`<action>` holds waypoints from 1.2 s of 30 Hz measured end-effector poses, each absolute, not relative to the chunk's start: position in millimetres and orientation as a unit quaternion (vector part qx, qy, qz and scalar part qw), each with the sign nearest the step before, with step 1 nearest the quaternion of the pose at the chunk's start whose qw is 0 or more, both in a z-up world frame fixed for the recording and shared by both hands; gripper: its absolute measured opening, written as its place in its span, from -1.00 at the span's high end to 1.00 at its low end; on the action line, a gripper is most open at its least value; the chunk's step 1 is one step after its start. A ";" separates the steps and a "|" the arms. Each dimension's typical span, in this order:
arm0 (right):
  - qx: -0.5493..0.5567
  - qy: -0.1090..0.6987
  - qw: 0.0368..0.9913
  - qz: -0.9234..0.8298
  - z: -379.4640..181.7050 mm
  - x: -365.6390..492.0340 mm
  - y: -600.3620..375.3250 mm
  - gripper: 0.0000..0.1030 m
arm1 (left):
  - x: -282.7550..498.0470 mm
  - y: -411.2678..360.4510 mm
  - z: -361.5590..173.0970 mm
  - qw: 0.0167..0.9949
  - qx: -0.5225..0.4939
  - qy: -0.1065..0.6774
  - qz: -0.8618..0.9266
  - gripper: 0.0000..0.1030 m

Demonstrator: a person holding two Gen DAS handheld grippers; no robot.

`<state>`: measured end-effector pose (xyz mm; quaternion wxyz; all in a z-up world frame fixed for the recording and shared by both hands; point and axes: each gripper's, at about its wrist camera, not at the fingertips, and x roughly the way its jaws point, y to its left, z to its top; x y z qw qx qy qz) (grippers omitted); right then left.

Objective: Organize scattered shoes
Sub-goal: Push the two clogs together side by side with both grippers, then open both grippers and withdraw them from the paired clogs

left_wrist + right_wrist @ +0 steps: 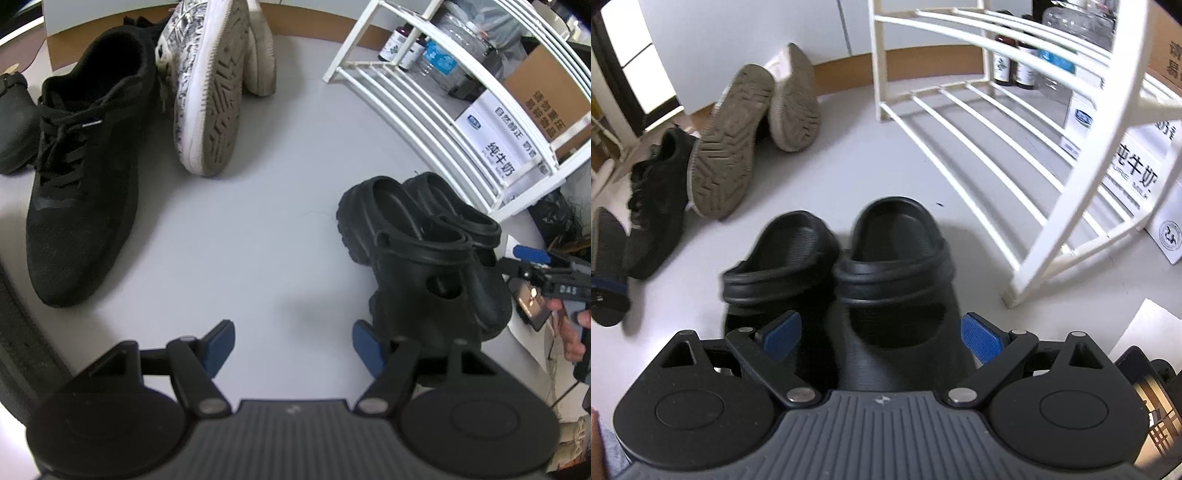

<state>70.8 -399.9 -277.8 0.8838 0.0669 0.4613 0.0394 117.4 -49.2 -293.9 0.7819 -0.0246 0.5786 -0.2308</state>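
A pale grey floor runs back to a white wall with a brown skirting strip. On the right stands a white slatted shoe rack, its lower shelf bare of shoes; behind it sit white cartons printed with Chinese characters, a brown cardboard box, a clear plastic bottle and two dark bottles.

The largest shoe is a black lace-up sneaker, matte knit upper, black laces, lying upright on the floor at the left. Just beside it, two white sneakers with a grey-black marbled print lean on edge against each other, their worn, dirt-greyed zigzag soles turned outward. Another dark shoe shows only partly at the far left edge.

Nearest the rack is a pair of black clogs, smooth rubbery foam with chunky ridged soles, thick heel straps and side holes, set side by side and touching.

The right gripper has its blue pads on either outer side of the right clog's toe part; whether the pads actually press on it I cannot tell.

The left gripper hangs over bare floor between sneaker and clogs, its blue-padded fingers wide apart with nothing between them.
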 end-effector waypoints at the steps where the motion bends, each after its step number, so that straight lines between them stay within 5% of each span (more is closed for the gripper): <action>1: 0.068 0.458 0.885 0.041 -273.7 69.1 -397.4 -0.87 | 117.3 -49.0 -293.6 0.782 -0.025 0.578 -0.231 -0.42; 29: 0.027 0.522 0.844 0.122 -313.8 85.2 -313.7 -0.87 | 121.5 -17.1 -292.4 0.789 -0.047 0.576 -0.206 -0.43; 36: 0.032 0.537 0.835 0.114 -320.5 79.4 -321.0 -0.70 | 123.6 -10.5 -294.3 0.791 -0.049 0.576 -0.200 -0.43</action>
